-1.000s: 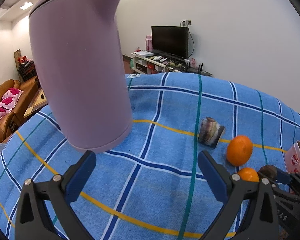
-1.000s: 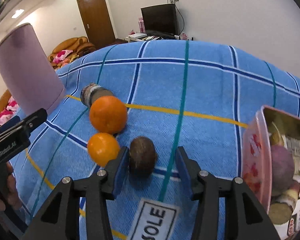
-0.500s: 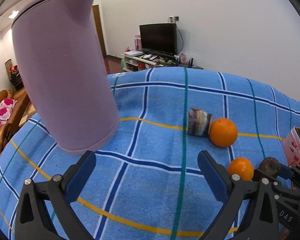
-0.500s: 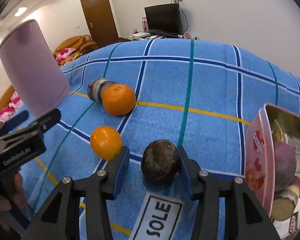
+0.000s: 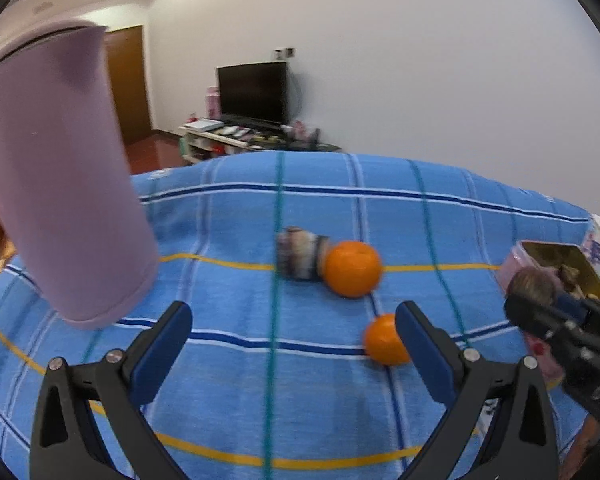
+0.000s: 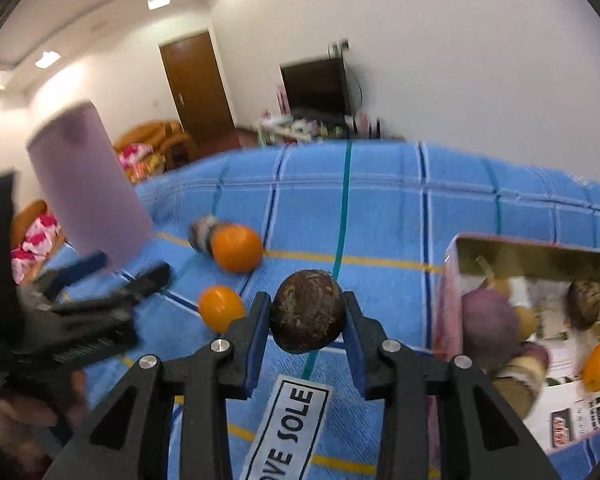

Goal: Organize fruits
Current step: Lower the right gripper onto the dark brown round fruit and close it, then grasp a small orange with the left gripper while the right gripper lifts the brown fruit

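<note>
On a blue checked cloth (image 6: 380, 208) a smooth lilac jug (image 6: 88, 184) stands at nine o'clock. Two round oranges (image 6: 236, 249) (image 6: 220, 307) lie left of centre, one touching a striped cup (image 6: 202, 231) on its side. At centre the right gripper (image 6: 306, 316) closes its blue pads on one rough brown fruit (image 6: 308, 312), above a tag reading "SOLE" (image 6: 290, 432). At three o'clock sits a pink tin (image 6: 446, 308) of mixed fruit. The left gripper (image 5: 294, 344) stands wide, holding nothing.
</note>
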A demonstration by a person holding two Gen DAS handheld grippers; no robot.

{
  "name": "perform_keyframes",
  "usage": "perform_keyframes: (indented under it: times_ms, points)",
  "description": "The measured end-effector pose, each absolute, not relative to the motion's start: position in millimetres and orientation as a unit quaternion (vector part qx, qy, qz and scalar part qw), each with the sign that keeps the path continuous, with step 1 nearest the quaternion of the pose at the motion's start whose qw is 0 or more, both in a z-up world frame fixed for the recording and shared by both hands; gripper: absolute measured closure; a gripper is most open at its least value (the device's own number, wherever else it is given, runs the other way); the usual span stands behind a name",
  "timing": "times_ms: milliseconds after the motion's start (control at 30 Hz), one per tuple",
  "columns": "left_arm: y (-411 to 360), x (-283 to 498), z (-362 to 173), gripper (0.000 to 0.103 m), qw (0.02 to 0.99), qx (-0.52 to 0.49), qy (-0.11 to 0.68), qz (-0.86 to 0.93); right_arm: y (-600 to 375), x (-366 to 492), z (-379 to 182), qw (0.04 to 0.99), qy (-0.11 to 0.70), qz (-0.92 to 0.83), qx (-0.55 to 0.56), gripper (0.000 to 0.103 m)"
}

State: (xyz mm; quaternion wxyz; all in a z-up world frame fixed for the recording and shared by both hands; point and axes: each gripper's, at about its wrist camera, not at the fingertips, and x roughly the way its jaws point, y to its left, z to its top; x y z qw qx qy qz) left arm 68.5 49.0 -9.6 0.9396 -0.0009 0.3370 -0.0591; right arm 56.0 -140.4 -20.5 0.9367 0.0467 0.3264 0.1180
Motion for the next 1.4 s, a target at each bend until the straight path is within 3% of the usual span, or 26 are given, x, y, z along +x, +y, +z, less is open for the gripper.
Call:
perform_keyframes:
  times_ms: [200,333,467,567,600,733,833,1033,1233,1300,1333,1400]
  points:
    - [19.7,71.8,-17.9,0.005,0.929,0.005,0.357,-0.092,-150.3,26.8,-6.5,0.95,0.287,0.12,0.038,0.066]
    - [-2.0,81.9,-30.5,0.024,0.915,0.033,0.395,-0.083,-150.8,24.7,-3.2,0.953,0.278,0.115,0.035,0.066]
    - [-6.6,91.1,-38.8,0.028,0.904,0.018,0.419,-0.076,-150.5,26.5,-4.2,0.953,0.279,0.113,0.03,0.066]
    - [-12.5,97.9,-44.1,0.041,0.896,0.025,0.436,-0.074,-150.7,28.0,-6.7,0.951,0.286,0.114,0.033,0.066]
    - [-15.2,101.0,-45.7,0.041,0.893,0.031,0.443,-0.073,-149.9,27.7,-7.1,0.951,0.287,0.114,0.033,0.066]
    - [-19.6,101.1,-44.2,0.043,0.894,0.036,0.441,-0.074,-147.4,25.3,-7.4,0.952,0.284,0.112,0.031,0.066]
    - [-20.5,101.4,-42.5,0.058,0.894,0.03,0.437,-0.089,-147.0,24.8,-7.4,0.952,0.282,0.112,0.033,0.066]
    - [-13.5,99.9,-40.4,0.059,0.897,0.011,0.431,-0.096,-146.0,26.1,-11.4,0.954,0.28,0.107,0.029,0.066]
    - [1.9,79.2,-24.8,0.059,0.924,-0.006,0.376,-0.077,-143.6,23.4,-10.7,0.957,0.269,0.106,0.028,0.066]
    - [2.7,71.9,-19.6,0.067,0.932,0.002,0.357,-0.068,-142.0,21.4,-10.2,0.959,0.262,0.106,0.026,0.066]
    - [2.6,68.5,-17.2,0.079,0.935,0.006,0.347,-0.067,-141.4,20.8,-10.1,0.96,0.26,0.105,0.024,0.066]
    - [3.8,61.5,-13.8,0.08,0.94,0.012,0.335,-0.061,-140.6,20.3,-10.0,0.961,0.256,0.103,0.02,0.066]
